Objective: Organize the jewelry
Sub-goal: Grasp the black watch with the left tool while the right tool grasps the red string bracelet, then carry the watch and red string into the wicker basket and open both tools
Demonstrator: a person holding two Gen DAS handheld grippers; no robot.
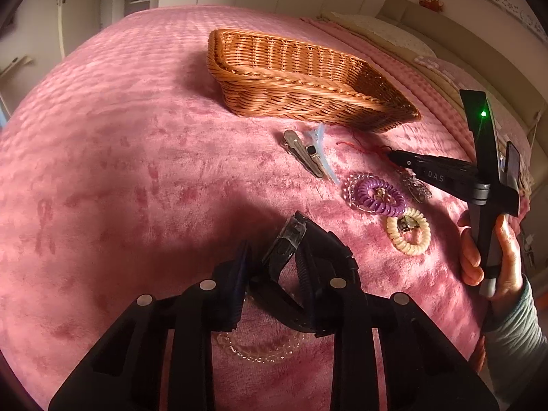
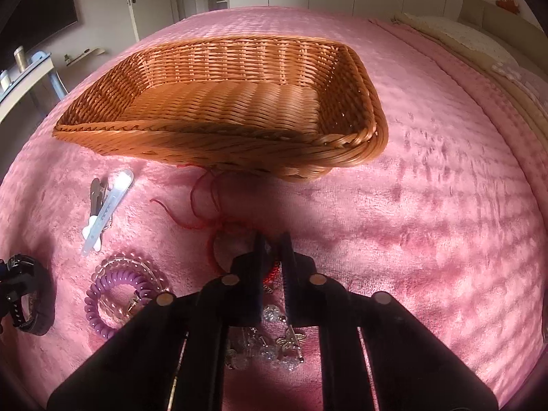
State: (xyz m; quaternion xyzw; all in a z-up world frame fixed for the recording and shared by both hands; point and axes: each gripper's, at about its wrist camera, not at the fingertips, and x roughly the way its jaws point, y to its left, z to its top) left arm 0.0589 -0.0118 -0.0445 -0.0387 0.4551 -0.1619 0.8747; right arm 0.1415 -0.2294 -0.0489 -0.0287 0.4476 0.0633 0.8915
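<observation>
You have an orange-brown woven basket (image 2: 219,116) on a mottled pink bedspread (image 2: 428,205). Beside it lie a purple coil band (image 1: 378,198), a cream coil band (image 1: 409,231), a red cord (image 2: 202,205) and a silver clip (image 1: 303,152). Both grippers are black.

The bed (image 1: 120,137), under a pink plush blanket, carries a wicker basket (image 1: 301,78) at twelve o'clock; hair clips (image 1: 304,152), a red cord bracelet (image 2: 212,215), purple (image 1: 376,197) and cream (image 1: 409,231) coil hair ties at three o'clock.

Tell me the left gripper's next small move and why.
Probably carry the black watch forward over the wicker basket and release it. The left gripper appears shut on the watch, lifted off the pink bedspread, and the basket looks empty.
</observation>
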